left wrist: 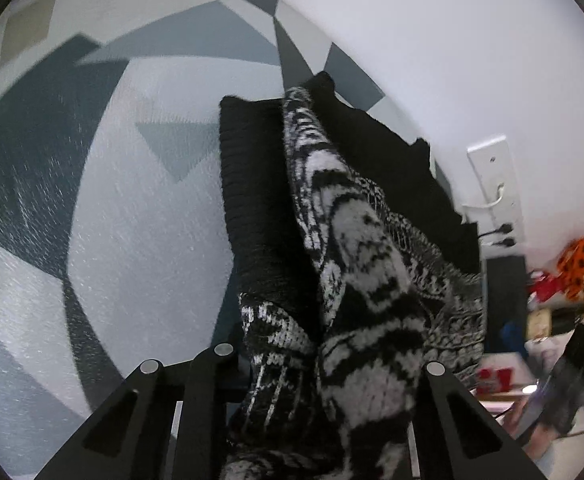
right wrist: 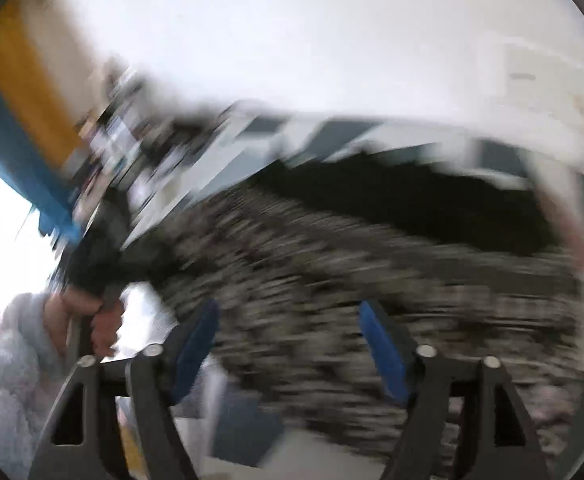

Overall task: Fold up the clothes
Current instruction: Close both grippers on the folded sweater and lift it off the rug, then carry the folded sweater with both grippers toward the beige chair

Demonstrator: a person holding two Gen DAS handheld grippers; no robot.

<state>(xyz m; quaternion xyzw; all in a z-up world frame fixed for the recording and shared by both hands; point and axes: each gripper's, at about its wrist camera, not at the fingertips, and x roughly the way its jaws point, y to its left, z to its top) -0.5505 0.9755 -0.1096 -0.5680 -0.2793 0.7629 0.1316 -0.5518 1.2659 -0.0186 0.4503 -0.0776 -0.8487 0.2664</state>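
Observation:
A black-and-white patterned knit sweater (left wrist: 355, 264) with a black ribbed hem hangs from my left gripper (left wrist: 327, 368), which is shut on a bunch of its fabric and holds it above the surface. In the right wrist view the same sweater (right wrist: 331, 264) stretches across the frame, heavily blurred. My right gripper (right wrist: 288, 344) has its blue-padded fingers (right wrist: 196, 344) spread apart, with the sweater seen between and beyond them; I cannot tell whether they touch it. The person's left hand (right wrist: 92, 316) on the other gripper shows at the left.
A grey, white and dark geometric-patterned surface (left wrist: 132, 220) lies below the sweater. A white wall (left wrist: 451, 60) with an outlet plate and cables (left wrist: 495, 196) is at the right. Orange and red objects (left wrist: 571, 268) stand on a cluttered shelf at far right.

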